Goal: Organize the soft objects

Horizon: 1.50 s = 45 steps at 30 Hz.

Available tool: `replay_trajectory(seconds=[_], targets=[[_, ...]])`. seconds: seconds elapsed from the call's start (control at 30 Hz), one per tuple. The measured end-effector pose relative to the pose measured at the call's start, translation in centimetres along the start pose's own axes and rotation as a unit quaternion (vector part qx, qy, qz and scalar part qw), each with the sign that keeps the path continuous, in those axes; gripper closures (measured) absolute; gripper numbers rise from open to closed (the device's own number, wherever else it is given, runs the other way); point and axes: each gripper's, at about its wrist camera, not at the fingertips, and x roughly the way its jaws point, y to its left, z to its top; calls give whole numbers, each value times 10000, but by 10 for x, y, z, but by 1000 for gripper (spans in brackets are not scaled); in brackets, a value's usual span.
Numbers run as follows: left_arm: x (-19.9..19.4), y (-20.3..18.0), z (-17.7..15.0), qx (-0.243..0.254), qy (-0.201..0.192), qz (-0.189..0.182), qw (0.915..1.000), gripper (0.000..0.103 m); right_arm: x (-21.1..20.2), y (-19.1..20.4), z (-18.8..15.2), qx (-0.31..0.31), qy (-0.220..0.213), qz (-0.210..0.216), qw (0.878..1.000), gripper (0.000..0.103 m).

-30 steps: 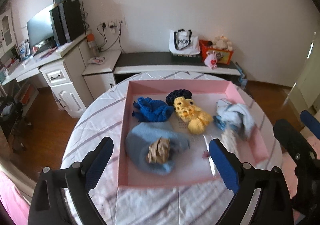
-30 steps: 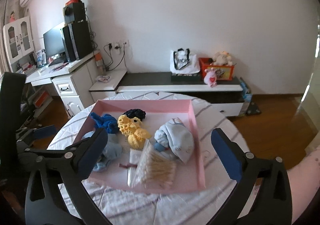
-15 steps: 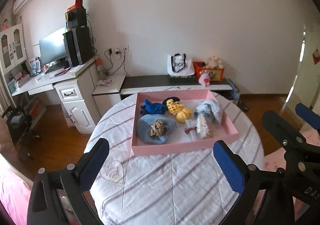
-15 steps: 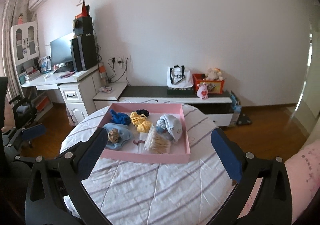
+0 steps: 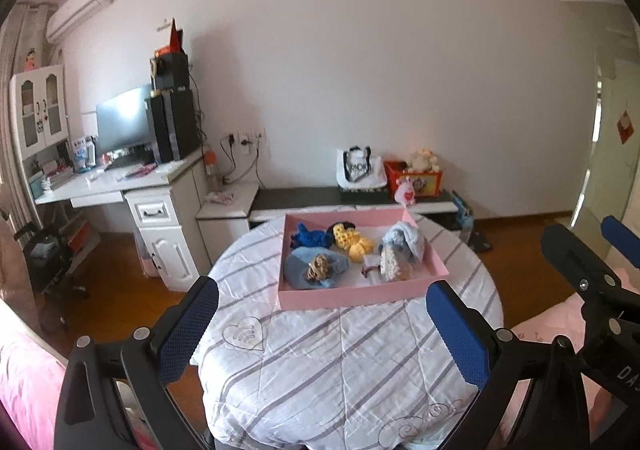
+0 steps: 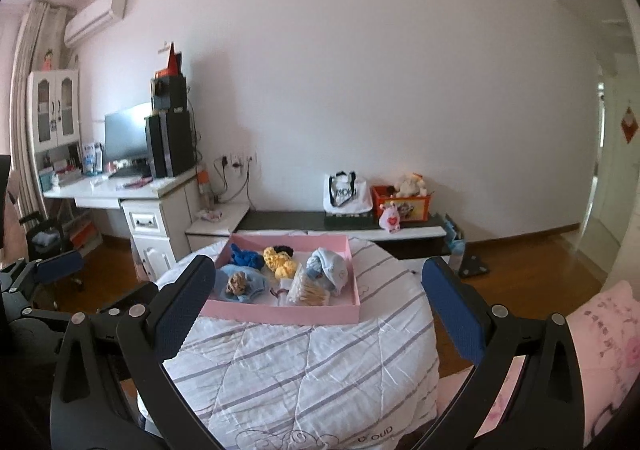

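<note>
- Pink and shallow, the tray (image 5: 348, 298) sits on the far half of the round table (image 5: 320, 362), which is covered in a white quilt with grey stripes; its long axis runs left to right across both views, one long wall facing the cameras.
- Inside the tray, a royal-blue knitted piece (image 5: 312, 237) lies at the back left, with a yellow crocheted toy (image 5: 354, 242) (dark cap at its far end) just right of it, its length slanting from back left to front right.
- A pale-blue hat (image 5: 310, 270) fills the front left, a tan knitted lump (image 5: 317, 267) resting on top of it.
- At the right, a light-blue and white cloth bundle (image 6: 332, 268) lies bunched, and a clear bag of cotton swabs (image 6: 306, 290) leans against its near side.
- The left gripper (image 5: 320, 334) hovers above the near part of the table, well short of the tray, fingers spread wide and holding nothing.
- The right gripper (image 6: 316, 314) is posed likewise, level and aimed at the tray, jaws wide apart and empty.
</note>
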Motion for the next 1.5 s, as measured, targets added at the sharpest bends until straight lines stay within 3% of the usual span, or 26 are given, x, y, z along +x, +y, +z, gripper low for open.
replay_trajectory(seconds=[0.4,0.7,0.83,1.5], targets=[[-69,-2,-30,-110,-770,98,9969,0,-63,1,1,-17,-673,-129,9977,0],[-97,-3,-47,-91,-1055,133,9943,0,-75,4,0,-68,-708,-165,9973,0],[-99,2,-52,-177,-1073,36,9941,0,-78,5,-1,-100,-731,-196,9971,0],[-91,3,-50,-198,-1050,291,9939,0,-84,1,-1,-60,-768,-268,9967,0]])
